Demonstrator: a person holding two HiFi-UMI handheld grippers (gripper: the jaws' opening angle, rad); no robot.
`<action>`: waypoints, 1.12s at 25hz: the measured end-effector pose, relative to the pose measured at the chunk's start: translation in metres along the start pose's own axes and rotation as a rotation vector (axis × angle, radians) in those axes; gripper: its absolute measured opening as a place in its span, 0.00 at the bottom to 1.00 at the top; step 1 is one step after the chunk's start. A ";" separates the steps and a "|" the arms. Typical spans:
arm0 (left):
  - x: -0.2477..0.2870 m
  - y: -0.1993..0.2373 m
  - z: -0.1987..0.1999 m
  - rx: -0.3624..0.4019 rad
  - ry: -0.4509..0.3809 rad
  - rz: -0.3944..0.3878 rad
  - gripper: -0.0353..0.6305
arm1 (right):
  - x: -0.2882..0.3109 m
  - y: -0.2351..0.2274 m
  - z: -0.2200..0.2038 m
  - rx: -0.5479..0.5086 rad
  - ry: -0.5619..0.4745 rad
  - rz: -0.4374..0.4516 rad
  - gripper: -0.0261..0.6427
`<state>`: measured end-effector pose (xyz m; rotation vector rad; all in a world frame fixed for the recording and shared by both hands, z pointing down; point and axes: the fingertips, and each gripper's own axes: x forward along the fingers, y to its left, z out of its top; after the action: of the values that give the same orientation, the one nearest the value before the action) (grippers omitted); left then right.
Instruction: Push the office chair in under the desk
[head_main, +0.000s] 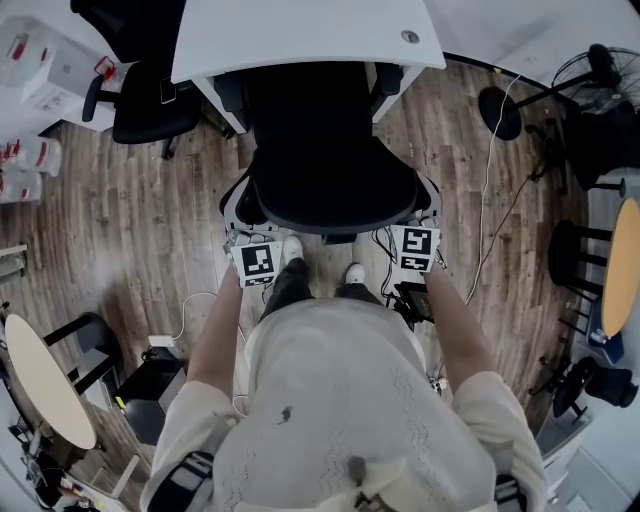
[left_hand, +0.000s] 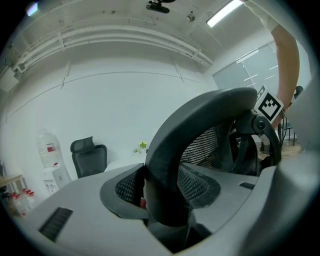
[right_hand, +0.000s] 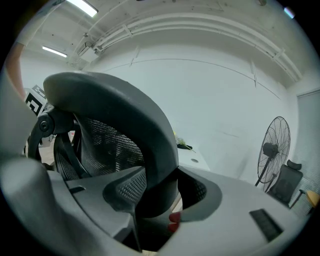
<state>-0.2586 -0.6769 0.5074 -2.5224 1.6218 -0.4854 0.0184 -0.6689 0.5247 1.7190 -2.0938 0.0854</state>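
2nd black chair (head_main: 150, 105) top-left, pedestal fan (right_hand: 274, 145) far right.

Office chair (head_main: 330, 170) wheels hidden under desk (head_main: 300, 35) (seat partly), right round table (head_main: 625, 265) cropped

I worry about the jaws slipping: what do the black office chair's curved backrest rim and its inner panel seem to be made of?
The black curved backrest rim looks like moulded plastic, matte: smooth, seamless, with a dull even sheen. The inner panel is woven mesh, likely synthetic: a fine see-through weave.
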 end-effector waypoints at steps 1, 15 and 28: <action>0.001 0.001 0.000 0.001 -0.001 -0.001 0.38 | 0.001 0.000 0.001 -0.001 0.000 -0.002 0.34; 0.022 0.024 -0.002 0.008 -0.011 -0.018 0.38 | 0.028 0.005 0.007 0.000 0.023 -0.010 0.34; 0.053 0.041 0.001 0.016 -0.014 -0.033 0.38 | 0.060 0.000 0.024 0.003 0.009 -0.027 0.34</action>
<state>-0.2738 -0.7428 0.5067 -2.5386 1.5676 -0.4804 0.0033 -0.7314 0.5244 1.7447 -2.0640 0.0881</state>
